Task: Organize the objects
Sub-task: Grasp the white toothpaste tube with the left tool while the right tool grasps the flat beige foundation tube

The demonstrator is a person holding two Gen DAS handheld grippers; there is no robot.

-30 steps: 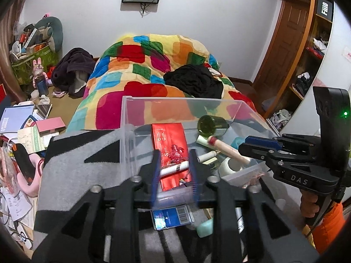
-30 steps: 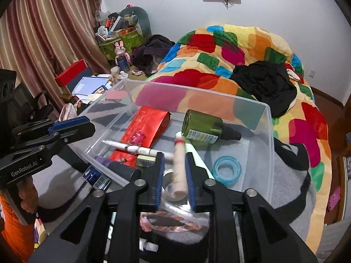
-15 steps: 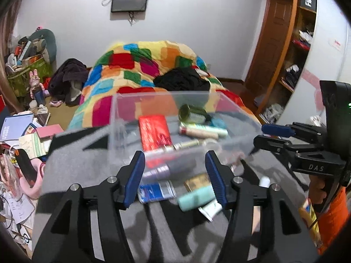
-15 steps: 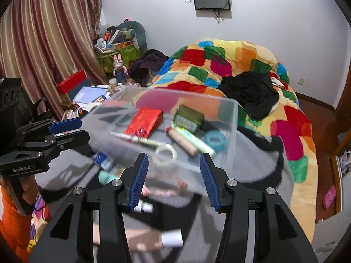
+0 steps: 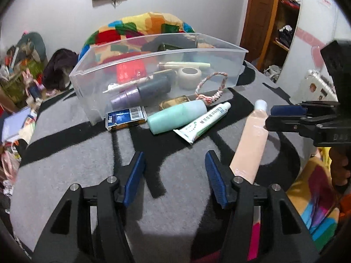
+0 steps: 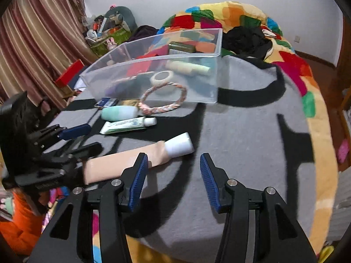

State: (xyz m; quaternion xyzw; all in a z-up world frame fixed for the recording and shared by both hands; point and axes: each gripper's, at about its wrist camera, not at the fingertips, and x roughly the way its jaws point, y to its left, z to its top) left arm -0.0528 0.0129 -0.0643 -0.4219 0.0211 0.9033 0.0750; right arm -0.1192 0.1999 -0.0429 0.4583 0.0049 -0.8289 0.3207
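A clear plastic bin (image 5: 158, 53) (image 6: 153, 58) on the grey blanket holds a red packet, a tape roll, tubes and bottles. In front of it lie a blue box (image 5: 126, 118), a mint bottle (image 5: 175, 116) (image 6: 119, 112), a white-green tube (image 5: 204, 120) (image 6: 129, 125), a braided ring (image 5: 210, 87) (image 6: 164, 100) and a peach tube (image 5: 252, 140) (image 6: 122, 164). My left gripper (image 5: 176, 175) (image 6: 74, 135) is open over bare blanket. My right gripper (image 6: 173, 175) (image 5: 285, 118) has its jaws opening, nothing between them, the peach tube beside its left finger.
A bright patchwork quilt (image 6: 241, 13) with a black garment (image 6: 248, 39) covers the bed behind the bin. Clutter and curtains (image 6: 33, 43) fill the left side. A wooden door and shelves (image 5: 276, 22) stand on the right. The blanket's edge drops off near both grippers.
Both grippers were shut at the bin's near wall a second ago. They have opened and drawn back and down, so the bin now sits farther away.
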